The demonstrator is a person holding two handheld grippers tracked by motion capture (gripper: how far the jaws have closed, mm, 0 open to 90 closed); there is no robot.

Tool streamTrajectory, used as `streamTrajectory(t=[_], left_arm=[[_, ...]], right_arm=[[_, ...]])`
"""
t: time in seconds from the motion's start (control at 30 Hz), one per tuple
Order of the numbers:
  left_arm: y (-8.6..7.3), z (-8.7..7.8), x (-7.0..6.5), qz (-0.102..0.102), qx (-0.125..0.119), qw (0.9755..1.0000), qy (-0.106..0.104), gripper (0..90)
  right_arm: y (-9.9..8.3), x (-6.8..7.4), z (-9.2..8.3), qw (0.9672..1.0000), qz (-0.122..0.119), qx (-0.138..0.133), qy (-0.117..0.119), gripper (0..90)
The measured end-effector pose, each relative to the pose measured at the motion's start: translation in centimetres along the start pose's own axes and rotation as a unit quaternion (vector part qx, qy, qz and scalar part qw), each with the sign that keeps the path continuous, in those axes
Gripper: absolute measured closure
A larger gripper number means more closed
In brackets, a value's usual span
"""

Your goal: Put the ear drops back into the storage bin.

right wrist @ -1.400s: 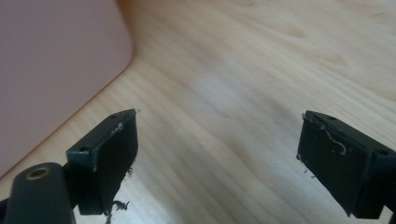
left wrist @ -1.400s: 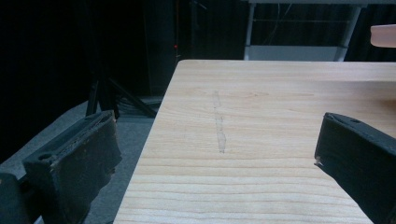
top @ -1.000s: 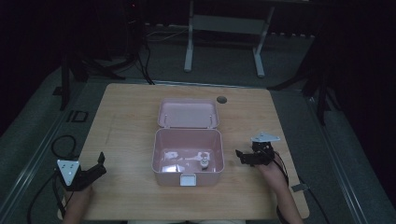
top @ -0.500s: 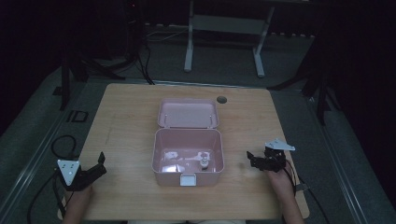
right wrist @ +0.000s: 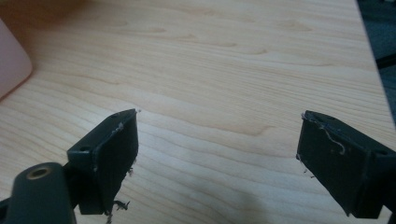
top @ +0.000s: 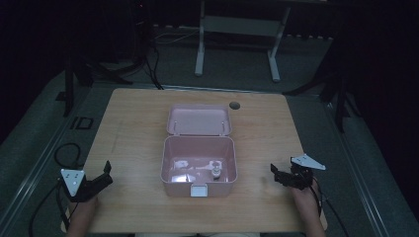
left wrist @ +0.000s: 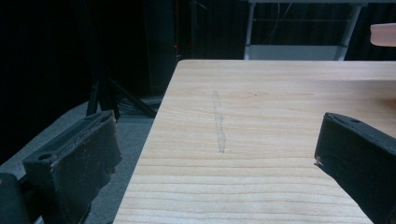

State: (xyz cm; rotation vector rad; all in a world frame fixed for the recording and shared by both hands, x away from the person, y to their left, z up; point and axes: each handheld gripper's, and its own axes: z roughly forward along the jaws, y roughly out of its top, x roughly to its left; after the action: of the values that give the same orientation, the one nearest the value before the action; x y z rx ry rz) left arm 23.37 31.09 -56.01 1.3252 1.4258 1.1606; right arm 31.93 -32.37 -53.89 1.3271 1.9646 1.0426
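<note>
Withdrawal noted: your right gripper point(top: 278, 174), jaws spread and empty, has pulled back near-right from the open pink box point(top: 199, 165), suggesting placement done; left gripper point(top: 101, 177) idles open.

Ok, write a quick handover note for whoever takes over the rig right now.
Left gripper: open, empty, at the table's near left corner.
Right gripper: open, empty, low over the table to the right of the box.
Box: pink, mid-table, lid flipped open toward the far side. Small pale items lie inside; too dim to identify.
Done: box is open and holds items.
Left: likely closing the lid and pressing the front latch; neither gripper touches the box.
</note>
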Motion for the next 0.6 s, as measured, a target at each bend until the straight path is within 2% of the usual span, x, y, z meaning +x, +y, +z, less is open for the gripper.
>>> streamTrajectory(t=[0.23, 0.43, 0.6], left_arm=[[0.0, 0.0, 0.0, -0.001, 0.000, 1.0000, 0.000, 0.3], [0.0, 0.0, 0.0, -0.002, 0.000, 1.0000, -0.001, 0.3], [0.0, 0.0, 0.0, 0.000, 0.000, 1.0000, -0.002, 0.3]], right_arm=[[-1.0, -0.5, -0.8, 0.9990, 0.015, -0.035, -0.024, 13.2], [-1.9, -1.1, -1.6, 0.9972, 0.030, -0.053, -0.043, 13.6], [-2.4, -1.6, -2.1, 0.9958, 0.046, -0.067, -0.042, 13.6]])
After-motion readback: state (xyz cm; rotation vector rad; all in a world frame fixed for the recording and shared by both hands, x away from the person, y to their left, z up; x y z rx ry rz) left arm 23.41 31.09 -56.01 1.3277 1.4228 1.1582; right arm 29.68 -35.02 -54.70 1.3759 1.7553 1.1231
